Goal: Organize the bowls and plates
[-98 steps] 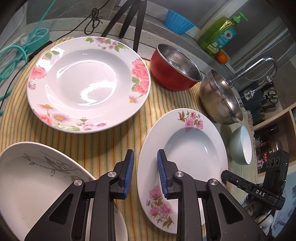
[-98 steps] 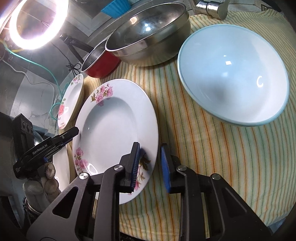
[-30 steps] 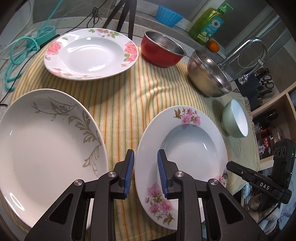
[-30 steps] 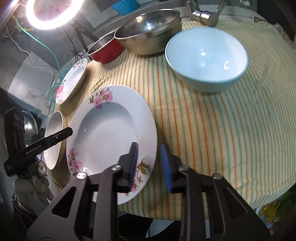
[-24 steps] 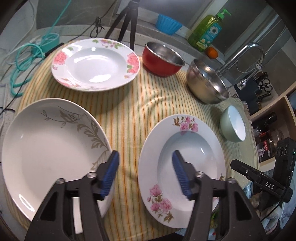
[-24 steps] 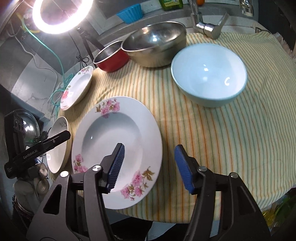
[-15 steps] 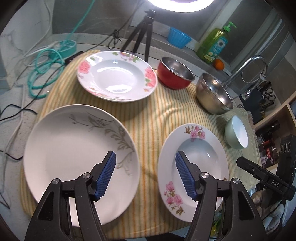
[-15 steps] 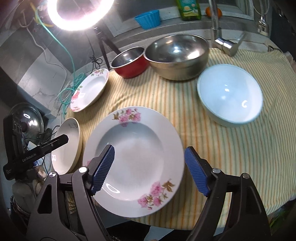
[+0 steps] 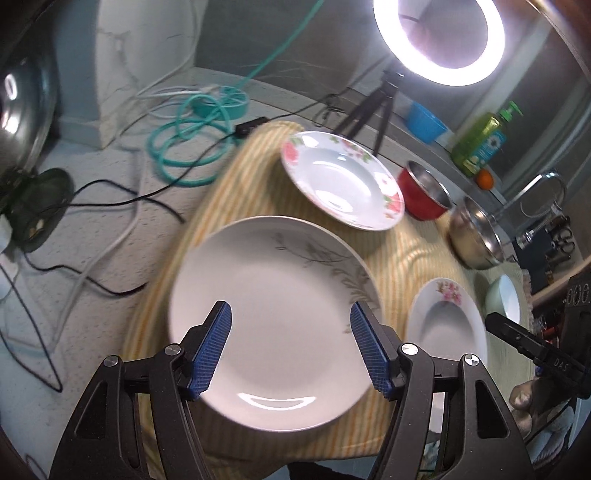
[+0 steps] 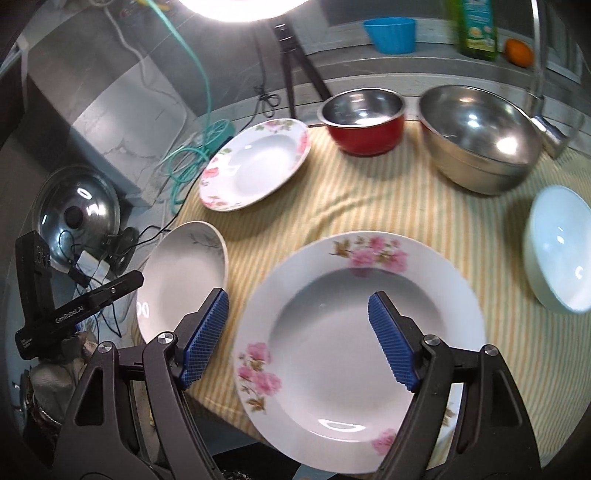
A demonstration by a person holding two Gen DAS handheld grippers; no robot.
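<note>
My left gripper [image 9: 291, 349] is open and empty above a large white plate with a grey leaf pattern [image 9: 273, 295]. My right gripper [image 10: 299, 336] is open and empty above a deep white plate with pink flowers [image 10: 354, 332]. That plate also shows in the left wrist view [image 9: 447, 332]. A third plate with rose rim [image 9: 340, 181] lies at the back of the striped cloth [image 10: 406, 206]. A red bowl [image 10: 364, 122], a steel bowl [image 10: 476, 140] and a pale green bowl [image 10: 561, 251] stand on the cloth.
A ring light on a tripod [image 9: 439, 37] stands behind the plates. Coiled teal cable [image 9: 188, 129] and black wires [image 9: 92, 199] lie left of the cloth. A pot lid [image 10: 77, 214], a blue cup [image 10: 389, 33], a soap bottle [image 9: 480, 140] and a tap [image 9: 535, 192] are around.
Both grippers opened wide and pulled up and back from the plates. The left one swung left, over the leaf-pattern plate.
</note>
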